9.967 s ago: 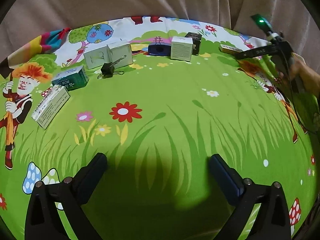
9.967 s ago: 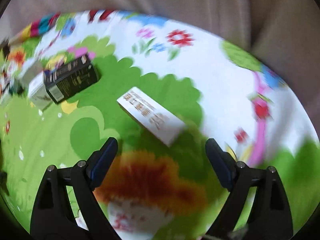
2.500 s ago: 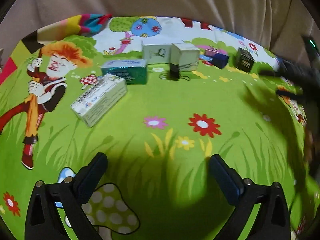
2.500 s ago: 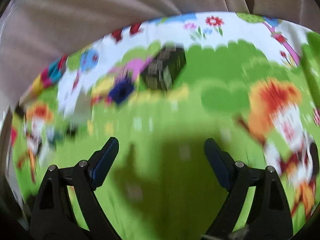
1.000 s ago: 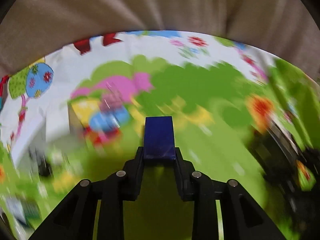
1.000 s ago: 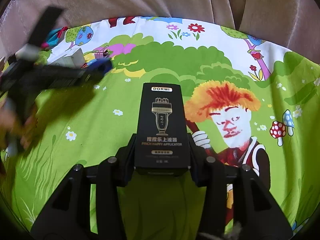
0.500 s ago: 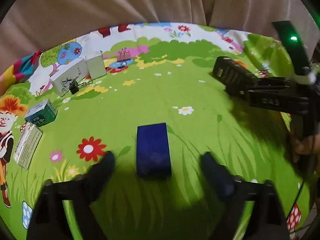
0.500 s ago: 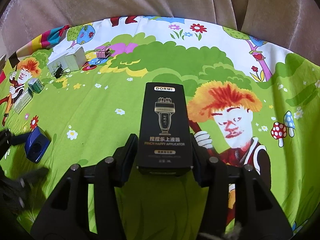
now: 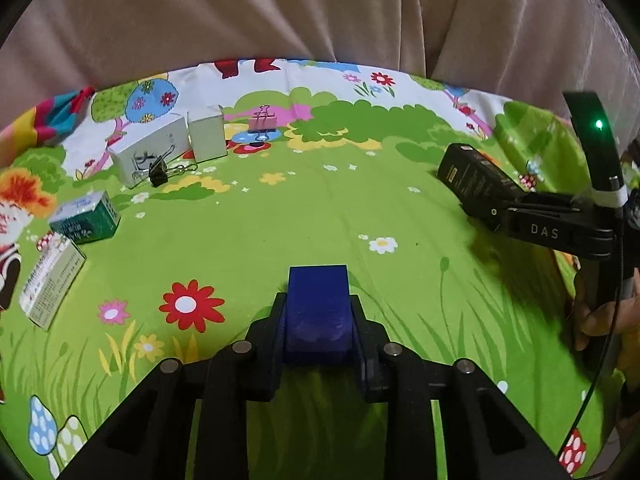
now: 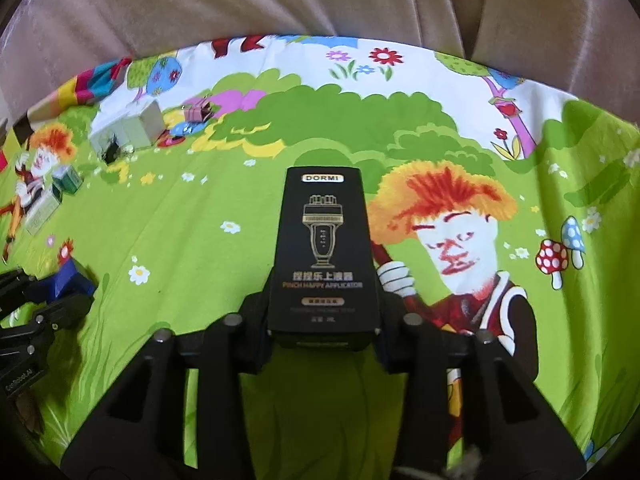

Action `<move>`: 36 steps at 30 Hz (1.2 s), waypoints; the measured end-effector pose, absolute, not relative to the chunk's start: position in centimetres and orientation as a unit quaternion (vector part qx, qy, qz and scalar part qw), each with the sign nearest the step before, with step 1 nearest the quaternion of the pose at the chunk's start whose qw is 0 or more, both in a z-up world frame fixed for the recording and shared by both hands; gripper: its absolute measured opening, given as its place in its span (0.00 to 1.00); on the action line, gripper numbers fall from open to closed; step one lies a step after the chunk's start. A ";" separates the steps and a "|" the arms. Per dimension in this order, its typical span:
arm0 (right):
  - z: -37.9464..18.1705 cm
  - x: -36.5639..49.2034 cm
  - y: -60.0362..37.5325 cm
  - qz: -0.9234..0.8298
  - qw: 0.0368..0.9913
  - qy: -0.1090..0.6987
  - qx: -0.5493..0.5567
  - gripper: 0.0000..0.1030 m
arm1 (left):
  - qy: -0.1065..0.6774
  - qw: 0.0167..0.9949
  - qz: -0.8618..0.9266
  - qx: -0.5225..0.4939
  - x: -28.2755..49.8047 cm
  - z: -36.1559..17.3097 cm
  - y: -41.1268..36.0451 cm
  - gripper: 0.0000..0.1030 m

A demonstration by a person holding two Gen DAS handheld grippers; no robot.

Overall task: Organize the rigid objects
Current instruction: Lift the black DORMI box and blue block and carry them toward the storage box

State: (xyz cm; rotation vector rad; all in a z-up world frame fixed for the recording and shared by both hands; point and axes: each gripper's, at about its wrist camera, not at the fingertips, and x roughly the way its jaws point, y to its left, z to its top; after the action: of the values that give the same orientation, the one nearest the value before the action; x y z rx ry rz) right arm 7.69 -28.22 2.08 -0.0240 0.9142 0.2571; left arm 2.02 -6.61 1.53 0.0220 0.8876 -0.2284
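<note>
On a bright green cartoon-printed cloth (image 9: 280,216), spread in front of a beige curtain (image 9: 320,12), small boxes and clips are being sorted. In the left wrist view, the left gripper (image 9: 318,322) is pressed against both long sides of a dark blue box (image 9: 318,300), which is pinched at its near end and points away toward twelve o'clock. Whether the blue box rests on the cloth or is lifted just above it cannot be told.

At two o'clock in that view, the right gripper (image 9: 494,212) is seen clamped on a black carton (image 9: 474,178). In the right wrist view the same black carton (image 10: 324,252), labelled DORMI, is squeezed near its lower end, label face up, so that most of its length projects forward; this probably leaves the far end free to be set against a neighbour.

From ten to eleven o'clock in the left wrist view, other items are lined up near the far edge: two white boxes (image 9: 152,154) side by side, a black binder clip (image 9: 158,172) touching the front of the larger one, and a pink binder clip (image 9: 262,122) just beside them to the right. Further toward nine o'clock lie a green-and-white box (image 9: 86,220) and a white medicine box (image 9: 52,280). The two held items are judged to be on their way to a grouping, each carried by its narrow sides for a firm hold.
</note>
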 end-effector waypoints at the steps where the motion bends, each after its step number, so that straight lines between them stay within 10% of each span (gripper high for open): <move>1: 2.1 7.7 -28.7 0.123 0.890 0.439 0.000 0.42 | 0.429 0.897 -0.108 0.007 2.1 1.5 -6.5 0.27; 9: 5.1 4.1 -31.1 0.073 0.929 0.360 0.048 0.42 | 0.425 0.902 -0.075 -0.027 -1.1 3.3 -6.6 0.28; 25: 25.3 -19.5 -29.6 0.041 0.999 0.003 0.016 0.42 | 0.060 0.996 -0.057 0.028 -16.8 25.3 -9.7 0.28; 36: 29.5 -23.7 -27.0 0.048 0.998 -0.047 -0.014 0.42 | 0.023 0.999 -0.047 0.008 -21.0 27.9 -7.3 0.28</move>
State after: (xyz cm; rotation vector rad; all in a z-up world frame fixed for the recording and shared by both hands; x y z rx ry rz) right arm -23.73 -26.97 29.45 -0.0274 -0.0946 0.0964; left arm -21.04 -7.28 27.93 0.0167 0.0453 -0.0948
